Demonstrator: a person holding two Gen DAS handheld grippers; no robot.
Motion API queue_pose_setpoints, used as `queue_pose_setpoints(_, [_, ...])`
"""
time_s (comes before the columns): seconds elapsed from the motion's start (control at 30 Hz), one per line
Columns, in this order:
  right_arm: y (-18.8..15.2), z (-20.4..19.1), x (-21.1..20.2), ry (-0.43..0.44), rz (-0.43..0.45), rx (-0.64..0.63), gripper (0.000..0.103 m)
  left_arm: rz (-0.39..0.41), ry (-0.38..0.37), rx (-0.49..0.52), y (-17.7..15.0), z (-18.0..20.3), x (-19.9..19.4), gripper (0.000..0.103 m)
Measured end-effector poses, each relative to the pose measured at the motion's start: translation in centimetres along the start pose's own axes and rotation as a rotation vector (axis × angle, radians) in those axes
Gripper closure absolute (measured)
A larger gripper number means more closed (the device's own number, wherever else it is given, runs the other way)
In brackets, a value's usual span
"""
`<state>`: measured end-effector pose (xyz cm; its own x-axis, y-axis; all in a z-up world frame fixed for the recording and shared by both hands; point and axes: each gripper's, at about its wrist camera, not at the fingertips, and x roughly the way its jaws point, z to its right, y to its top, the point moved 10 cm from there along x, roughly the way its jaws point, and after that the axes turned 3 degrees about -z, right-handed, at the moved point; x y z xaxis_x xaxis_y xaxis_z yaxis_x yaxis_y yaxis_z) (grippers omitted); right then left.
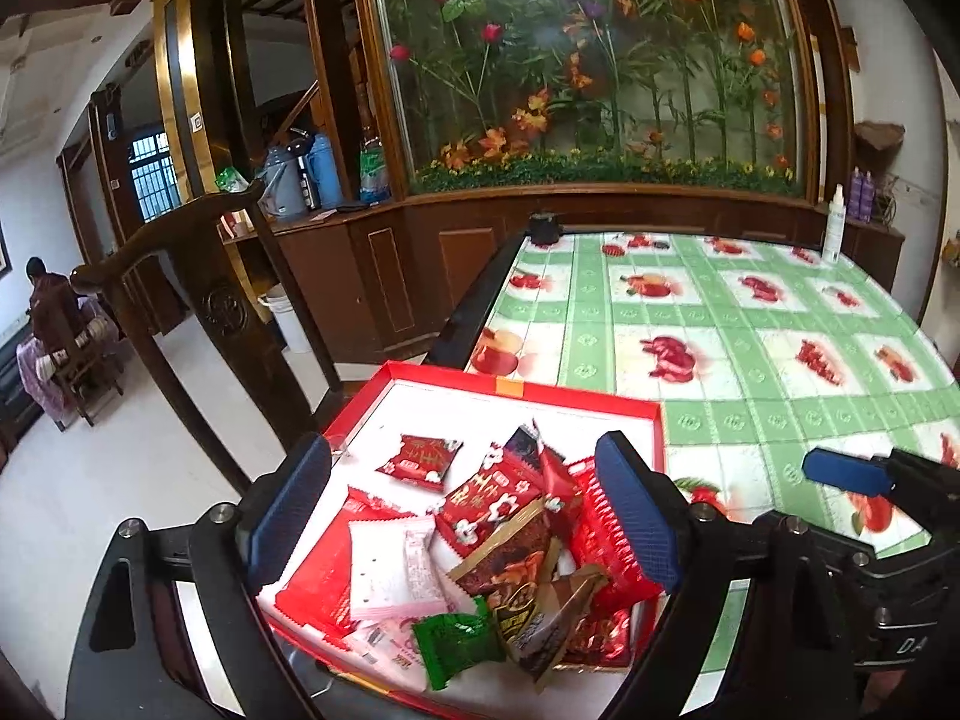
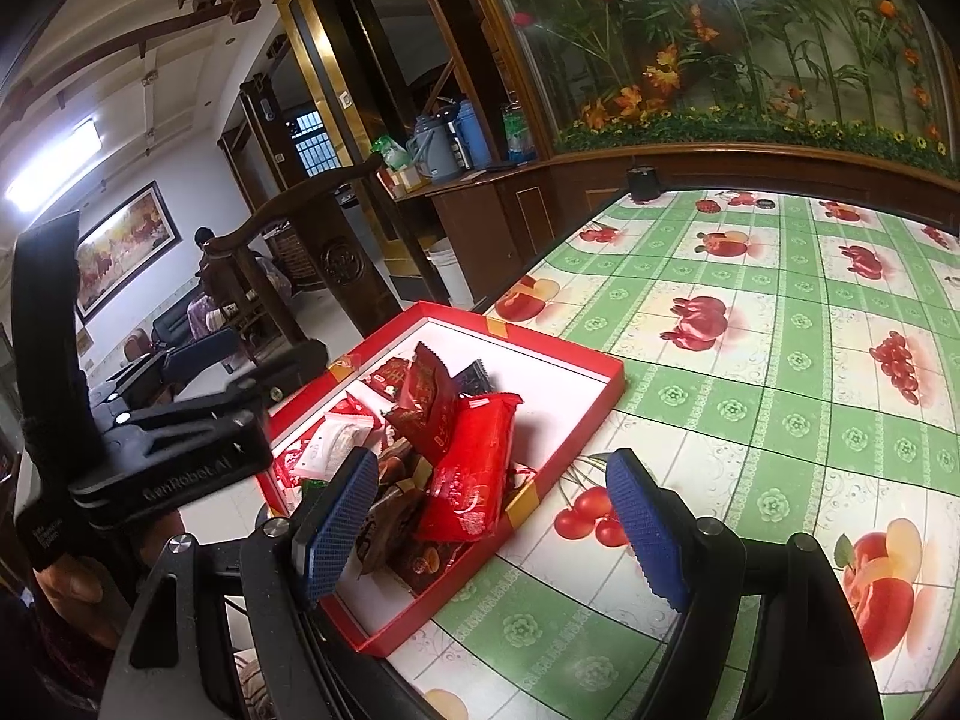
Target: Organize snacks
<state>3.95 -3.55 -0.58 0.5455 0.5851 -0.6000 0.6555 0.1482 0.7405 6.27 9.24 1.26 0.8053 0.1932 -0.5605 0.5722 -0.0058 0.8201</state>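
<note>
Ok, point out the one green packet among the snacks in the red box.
It is the small green packet at the near edge of the red box, low between the left claw fingers. The packets around it are red, brown or pale pink.

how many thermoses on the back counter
2. A grey thermos stands on the wooden counter at the left, and a blue thermos stands right beside it, toward the flower display. More could be hidden behind them.
</note>
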Motion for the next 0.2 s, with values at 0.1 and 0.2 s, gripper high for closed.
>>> queue_pose_setpoints(0.1, [-0.2,0.9,-0.2,-0.003,0.003,0.015,0.023,0.027,-0.07,-0.012,0.3,1.2,-0.4,0.012])
queue_pose_setpoints(0.2, [-0.4,2.3,-0.9,-0.014,0.012,0.036,0.023,0.034,-0.112,0.01,0.7,3.3,-0.6,0.012])
